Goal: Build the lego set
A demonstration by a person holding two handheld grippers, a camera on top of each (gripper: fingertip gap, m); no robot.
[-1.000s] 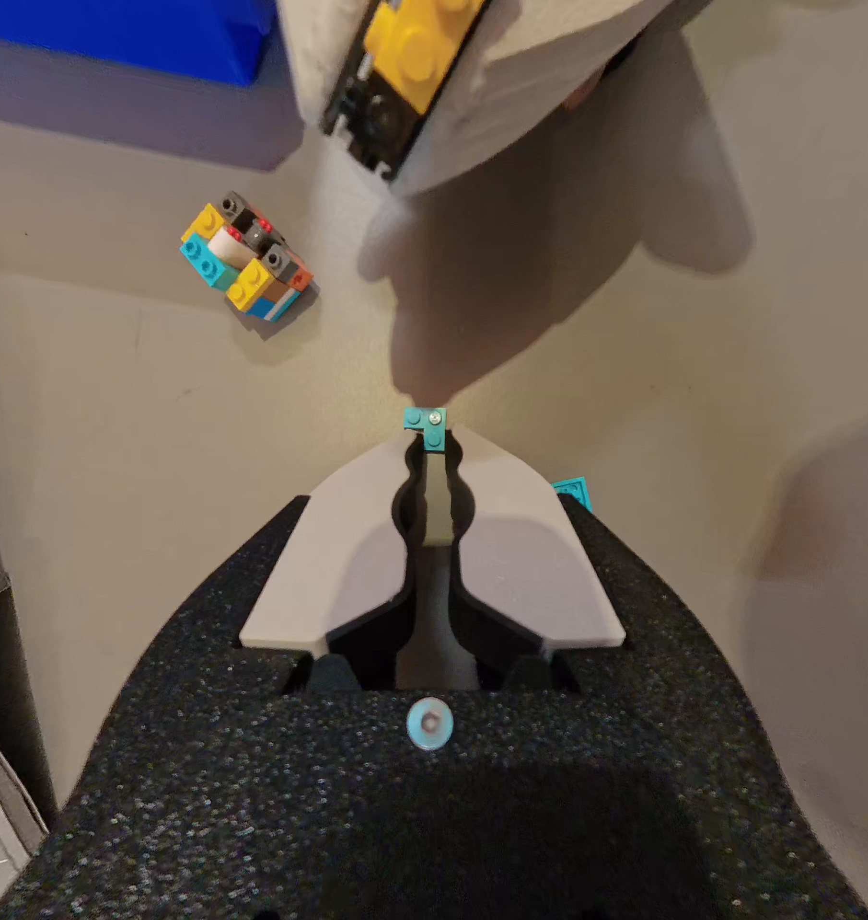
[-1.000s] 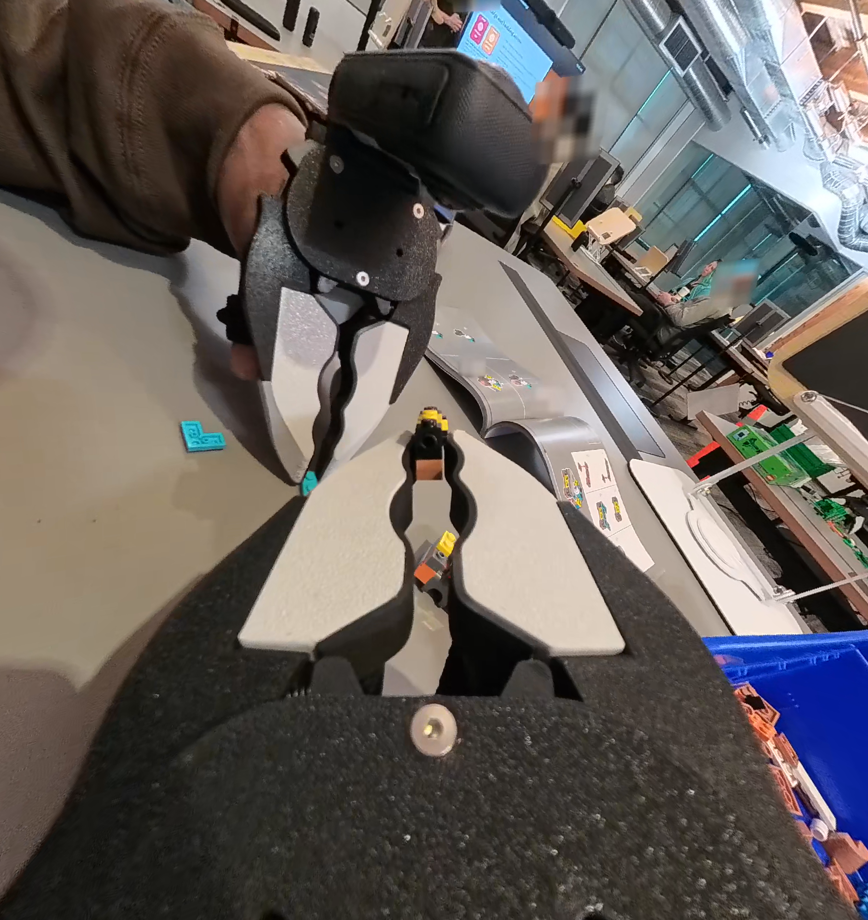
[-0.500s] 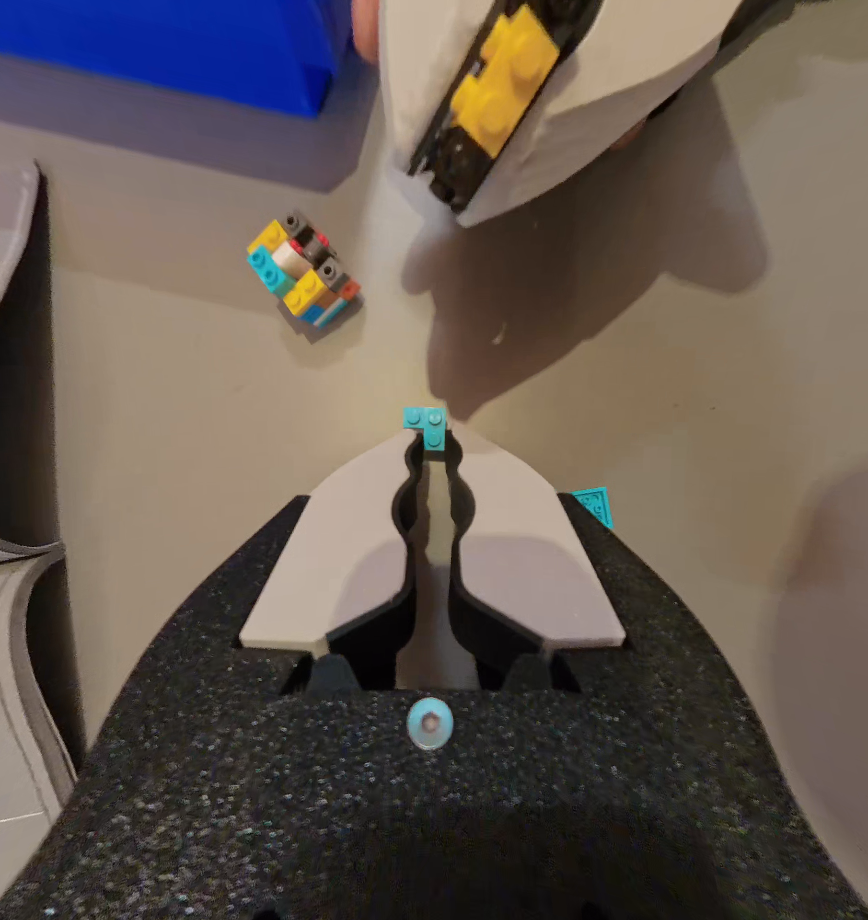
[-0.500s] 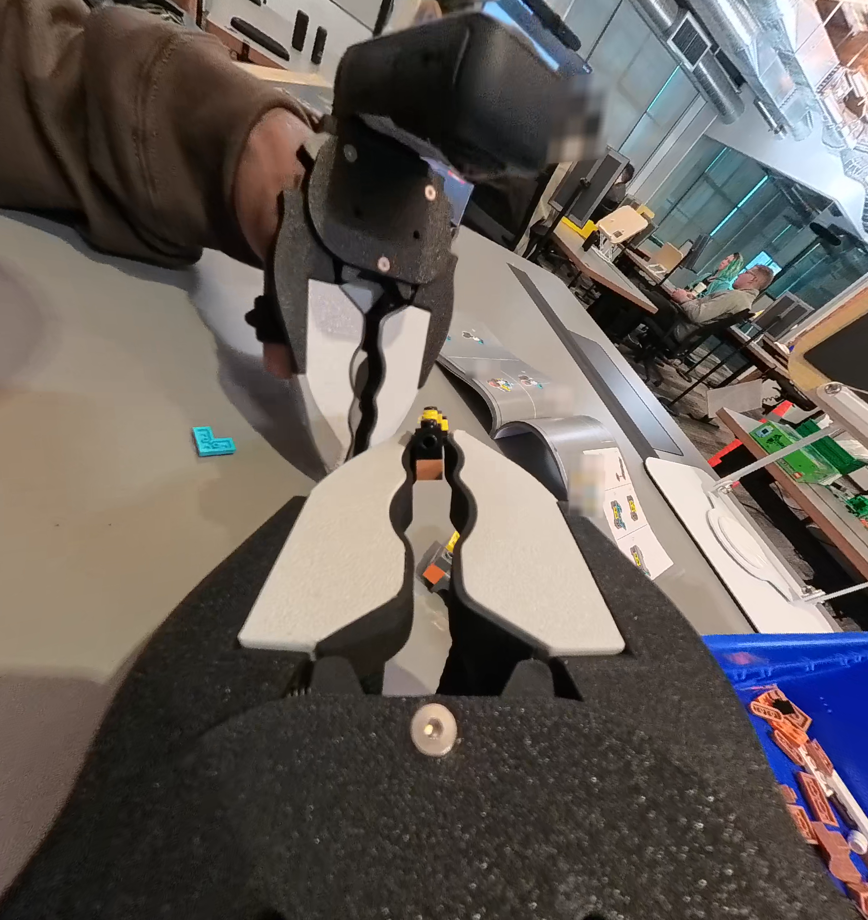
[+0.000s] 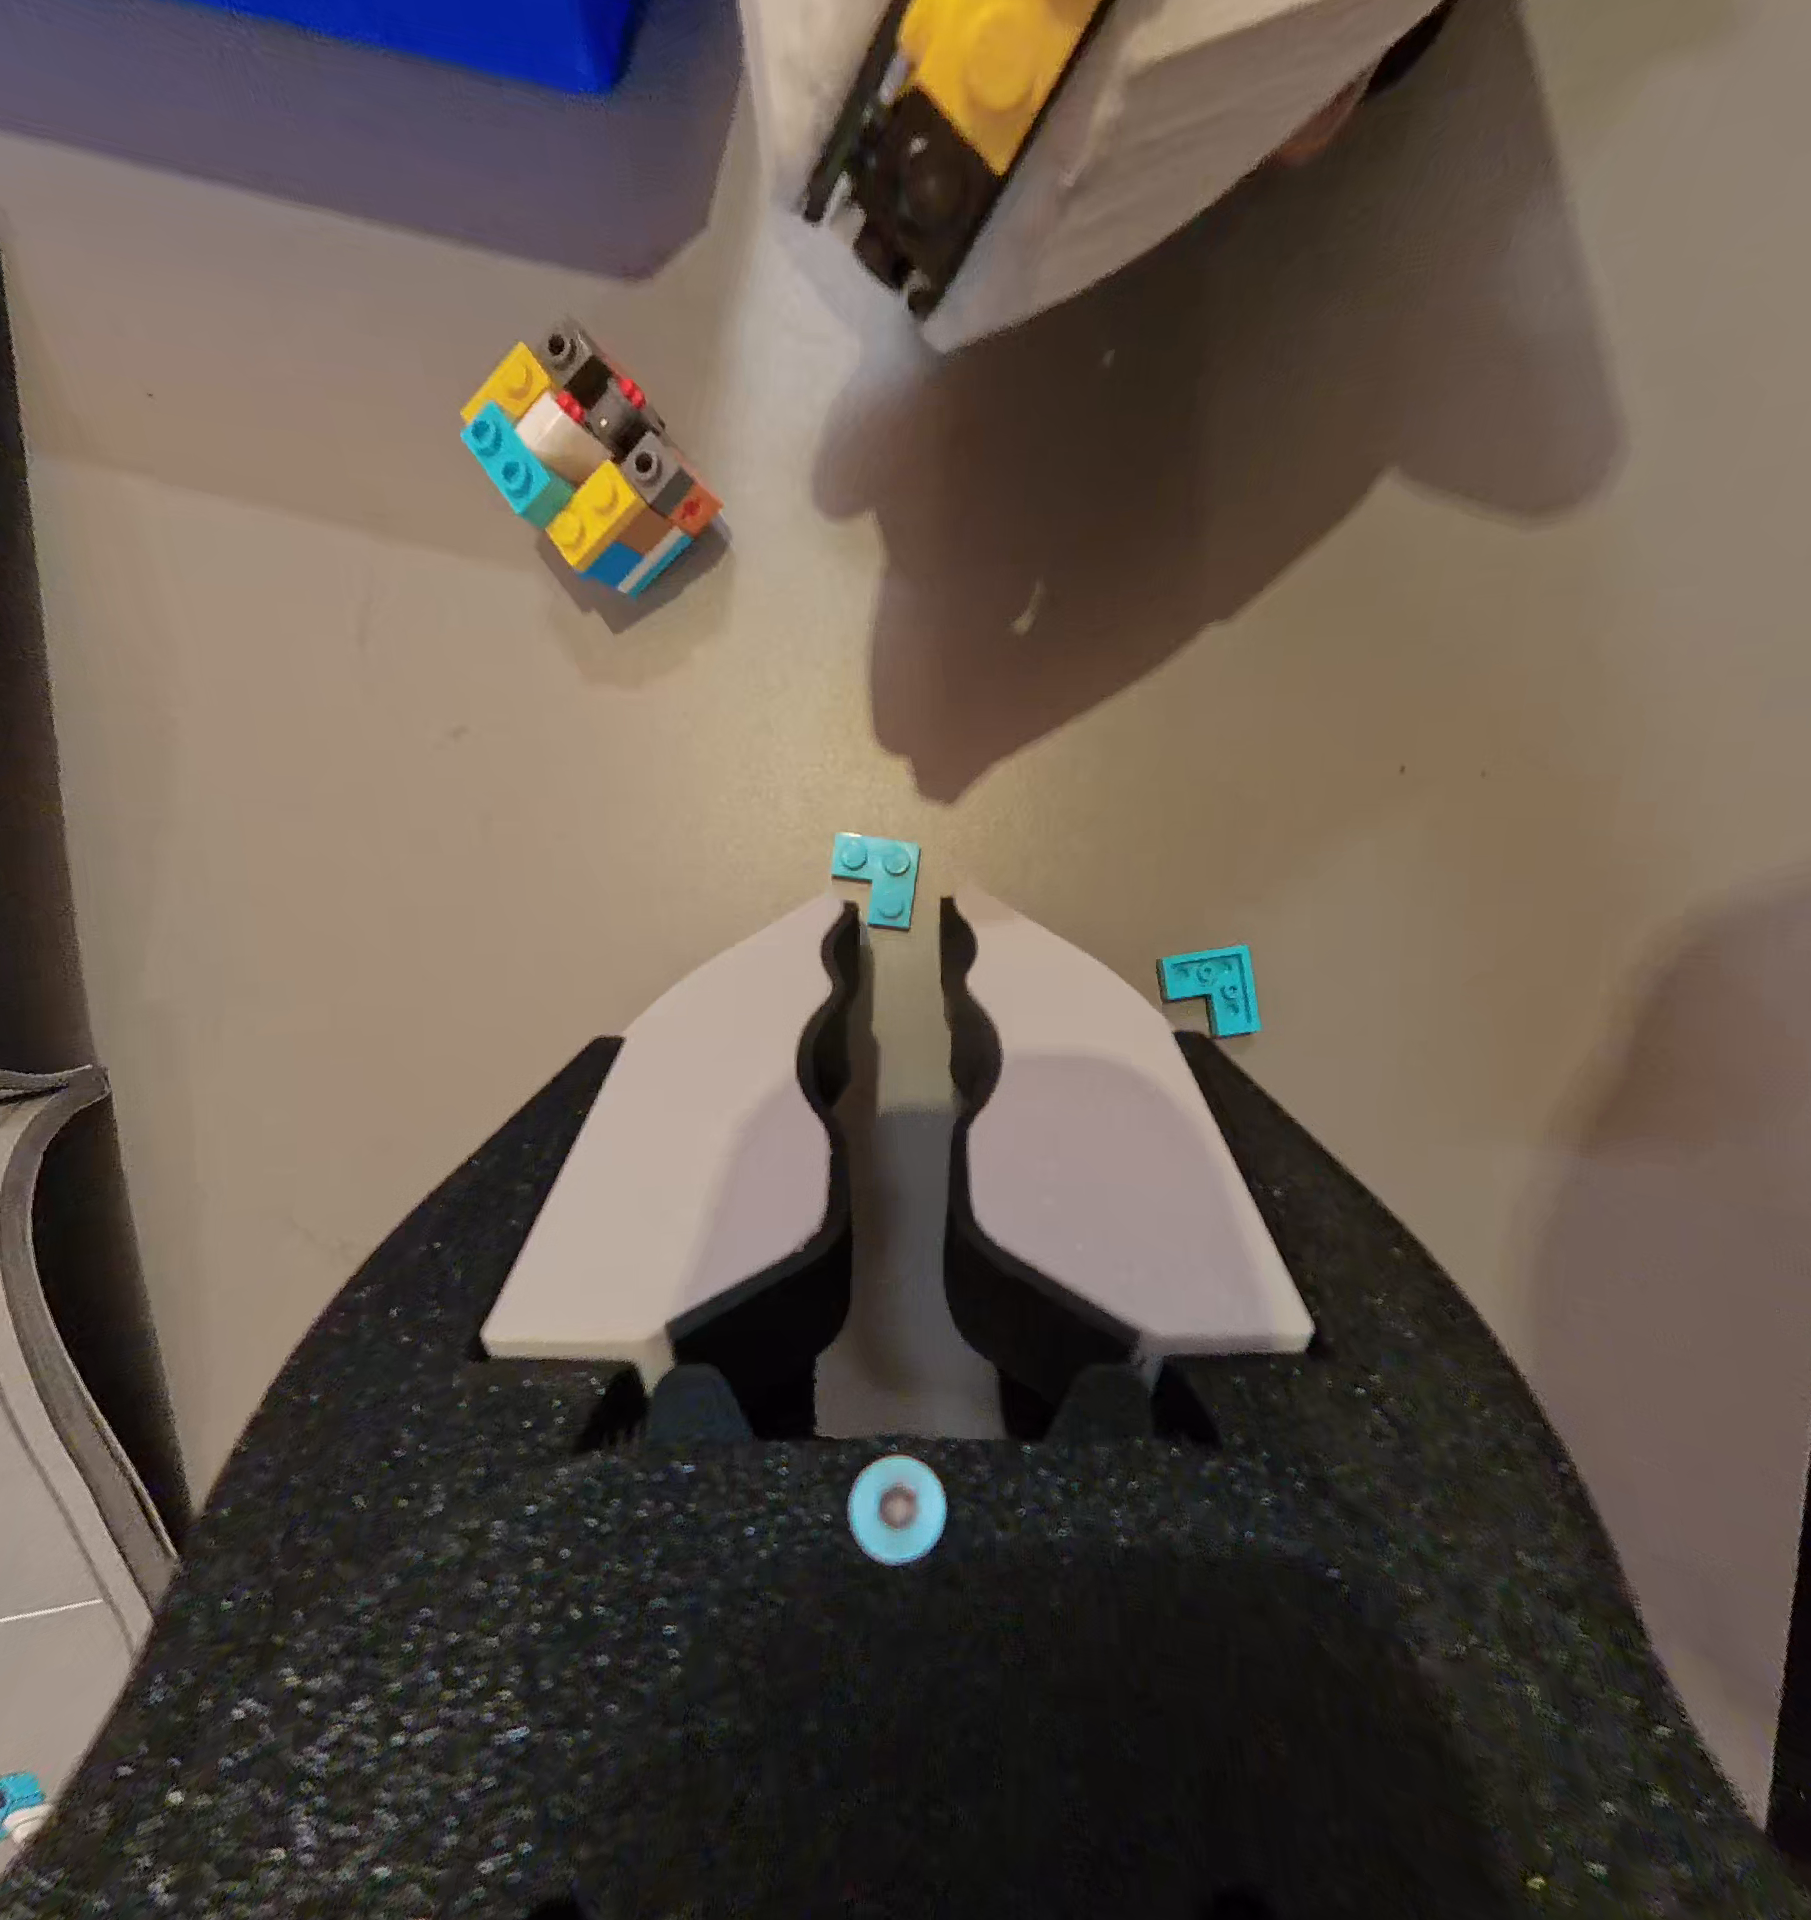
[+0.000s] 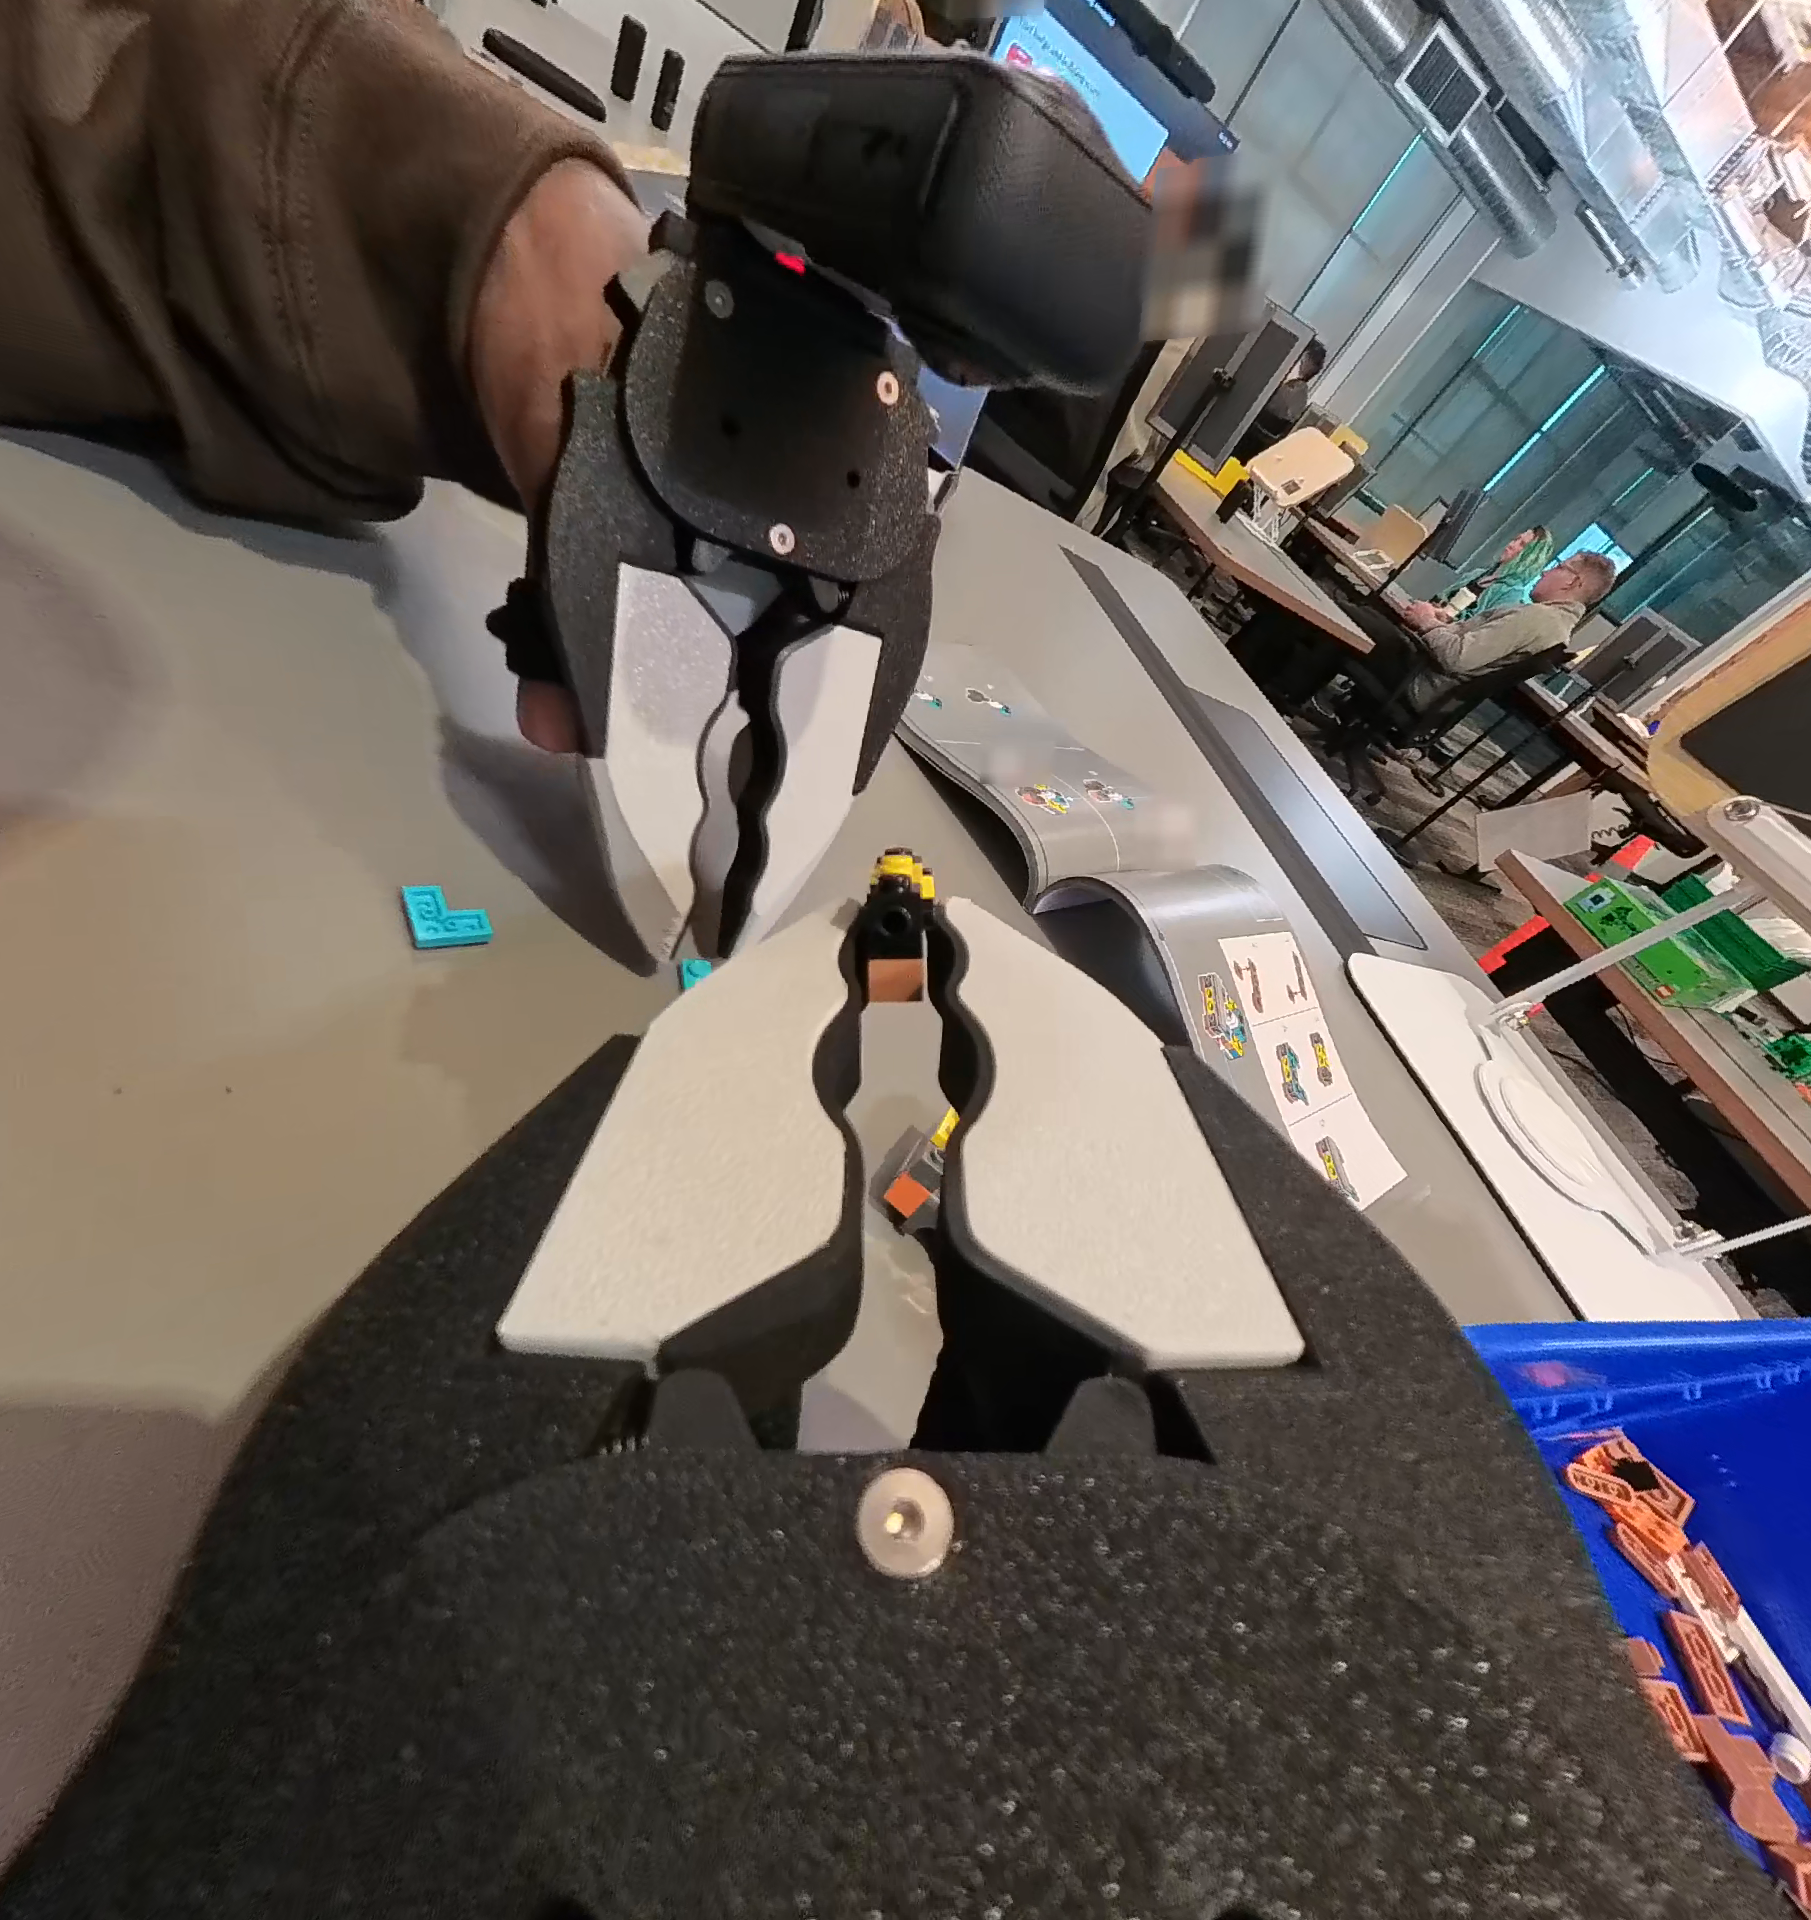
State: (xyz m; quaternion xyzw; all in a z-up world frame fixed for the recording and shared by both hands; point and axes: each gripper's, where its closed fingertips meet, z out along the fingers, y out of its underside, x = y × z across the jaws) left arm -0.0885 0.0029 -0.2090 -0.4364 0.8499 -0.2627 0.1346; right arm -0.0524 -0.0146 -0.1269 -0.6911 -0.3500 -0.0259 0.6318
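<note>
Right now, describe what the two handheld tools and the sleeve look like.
Both tools share one build. The left tool has a speckled black body, two pale grey fingers with wavy black inner edges, silver screws and a black camera housing on top. The right tool matches it. A brown sleeve covers the arm that holds the left one.

Our left tongs (image 5: 893, 902) point straight down at the counter (image 5: 361, 883), tips parted by a narrow gap and gripping nothing. In the right wrist view the same tongs (image 6: 695, 951) hang nearly vertical, tips close to the surface, with our left hand (image 6: 542, 343) wrapped around the black body behind them and a brown sleeve (image 6: 205, 229) reaching back. Our right tongs (image 6: 893, 920) lie low and forward, tips pressed against a small piece between them.
</note>
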